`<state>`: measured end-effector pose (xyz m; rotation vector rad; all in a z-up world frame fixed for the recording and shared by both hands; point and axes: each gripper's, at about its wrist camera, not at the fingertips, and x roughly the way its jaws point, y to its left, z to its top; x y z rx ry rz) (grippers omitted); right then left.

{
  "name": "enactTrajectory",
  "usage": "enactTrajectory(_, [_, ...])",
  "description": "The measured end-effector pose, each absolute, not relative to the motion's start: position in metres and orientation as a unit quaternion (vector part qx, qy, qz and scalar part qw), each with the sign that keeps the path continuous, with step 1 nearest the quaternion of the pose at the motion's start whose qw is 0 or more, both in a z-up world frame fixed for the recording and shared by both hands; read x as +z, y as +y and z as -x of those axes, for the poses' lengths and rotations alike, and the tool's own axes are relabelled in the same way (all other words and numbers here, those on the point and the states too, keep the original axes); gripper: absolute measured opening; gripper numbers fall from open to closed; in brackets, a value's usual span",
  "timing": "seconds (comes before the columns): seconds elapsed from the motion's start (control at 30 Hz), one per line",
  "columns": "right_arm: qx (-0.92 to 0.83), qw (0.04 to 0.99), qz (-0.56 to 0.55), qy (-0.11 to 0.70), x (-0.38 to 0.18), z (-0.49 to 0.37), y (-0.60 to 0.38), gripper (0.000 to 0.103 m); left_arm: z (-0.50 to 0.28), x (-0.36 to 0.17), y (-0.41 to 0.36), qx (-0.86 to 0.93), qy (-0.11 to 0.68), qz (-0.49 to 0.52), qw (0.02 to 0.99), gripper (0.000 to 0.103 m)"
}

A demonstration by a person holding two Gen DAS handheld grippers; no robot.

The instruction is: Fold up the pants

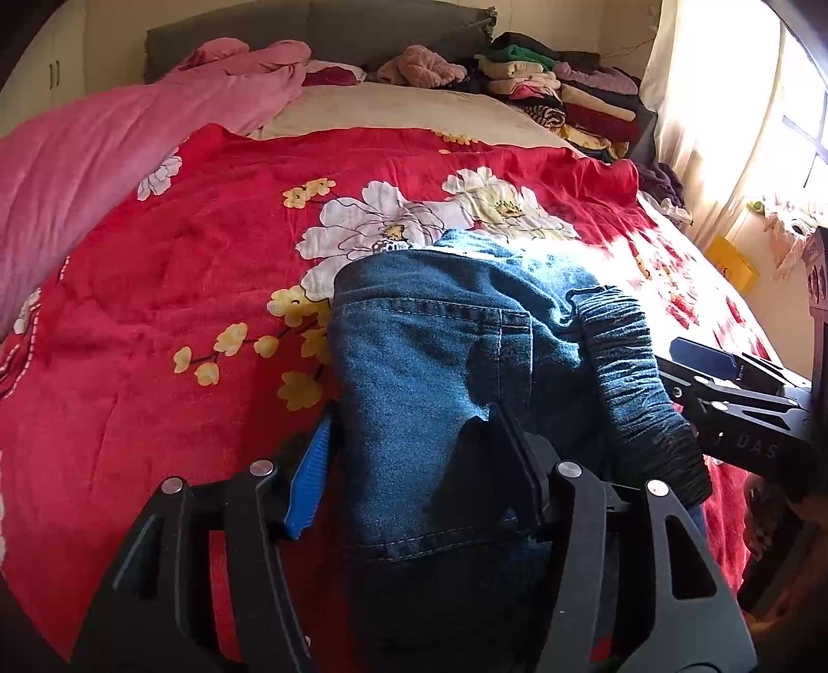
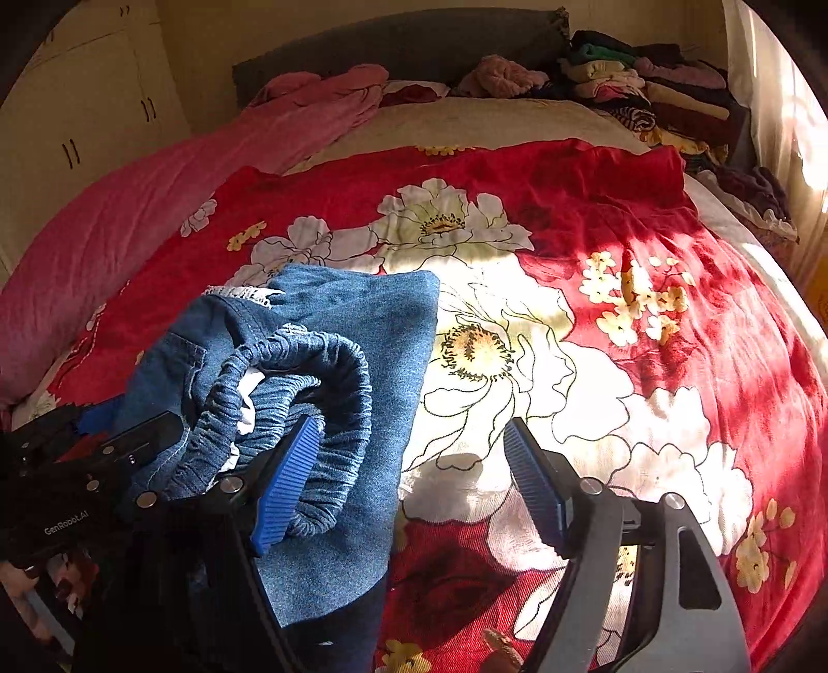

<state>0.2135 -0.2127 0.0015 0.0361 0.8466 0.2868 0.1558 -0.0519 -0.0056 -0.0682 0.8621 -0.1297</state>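
Observation:
Blue denim pants (image 1: 440, 352) with an elastic waistband (image 1: 636, 383) lie bunched on the red flowered bedspread (image 1: 181, 269). My left gripper (image 1: 414, 455) is open, its fingers standing either side of the denim, which drapes over the right finger. In the right wrist view the pants (image 2: 362, 331) lie at the left, waistband (image 2: 331, 362) looped on top. My right gripper (image 2: 409, 461) is open; its left finger (image 2: 284, 481) rests against the waistband, its right finger over bare bedspread (image 2: 647, 321). The right gripper also shows at the right of the left wrist view (image 1: 735, 393).
A pink quilt (image 1: 93, 155) lies along the bed's left side. A stack of folded clothes (image 1: 569, 88) sits at the head on the right. A grey headboard (image 1: 310, 36) is behind. Curtain and window (image 1: 750, 103) stand at the right.

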Motion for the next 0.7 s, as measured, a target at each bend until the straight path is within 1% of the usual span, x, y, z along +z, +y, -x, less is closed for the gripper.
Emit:
enactTrajectory(0.03, [0.141, 0.904, -0.024, 0.403, 0.005, -0.210, -0.215, 0.080, -0.154, -0.004, -0.052, -0.061, 0.417, 0.033, 0.906, 0.057])
enactTrajectory(0.07, [0.144, 0.906, -0.031, 0.398, 0.009, -0.206, -0.216, 0.086, -0.153, -0.003, -0.051, -0.061, 0.416, 0.033, 0.907, 0.060])
enactTrajectory(0.1, [0.145, 0.907, -0.036, 0.393, 0.012, -0.203, -0.218, 0.090, -0.152, -0.001, -0.051, -0.060, 0.415, 0.034, 0.907, 0.063])
enactTrajectory(0.13, [0.145, 0.910, -0.038, 0.387, 0.016, -0.198, -0.219, 0.090, -0.149, 0.001, -0.050, -0.060, 0.414, 0.035, 0.908, 0.065])
enactTrajectory(0.2, [0.145, 0.915, -0.036, 0.376, 0.023, -0.191, -0.219, 0.090, -0.146, 0.006, -0.050, -0.061, 0.410, 0.035, 0.910, 0.078])
enactTrajectory(0.23, [0.142, 0.917, -0.034, 0.371, 0.027, -0.187, -0.219, 0.090, -0.144, 0.009, -0.050, -0.059, 0.407, 0.034, 0.911, 0.081])
enactTrajectory(0.3, [0.143, 0.922, -0.035, 0.358, 0.034, -0.179, -0.220, 0.091, -0.139, 0.014, -0.049, -0.054, 0.401, 0.032, 0.914, 0.092])
enactTrajectory(0.37, [0.142, 0.927, -0.041, 0.344, 0.040, -0.172, -0.221, 0.098, -0.134, 0.020, -0.047, -0.049, 0.395, 0.030, 0.917, 0.093])
enactTrajectory(0.7, [0.155, 0.944, -0.040, 0.287, 0.078, -0.124, -0.223, 0.098, -0.101, 0.046, -0.041, -0.045, 0.375, 0.034, 0.925, 0.094])
